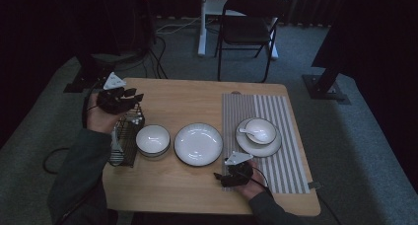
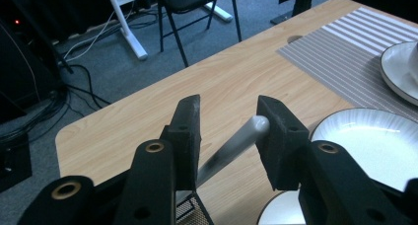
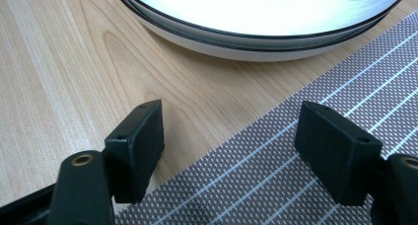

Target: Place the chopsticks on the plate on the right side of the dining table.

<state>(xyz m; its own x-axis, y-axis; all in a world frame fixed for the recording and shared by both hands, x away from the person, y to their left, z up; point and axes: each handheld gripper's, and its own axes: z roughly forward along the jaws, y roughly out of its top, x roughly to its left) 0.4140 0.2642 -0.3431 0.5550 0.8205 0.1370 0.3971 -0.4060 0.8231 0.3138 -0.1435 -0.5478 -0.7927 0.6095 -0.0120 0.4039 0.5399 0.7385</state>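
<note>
spoon in bowl past right claw, jaws spread, wire rack under left claw, grey handle between its parted jaws, touching one

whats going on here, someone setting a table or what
Looks like table setting. The left gripper is raised over the wire rack, its jaws around a pale utensil handle. The right gripper rests open at the striped placemat's edge, near the empty plate. A bowl with a spoon sits on the placemat.
</note>
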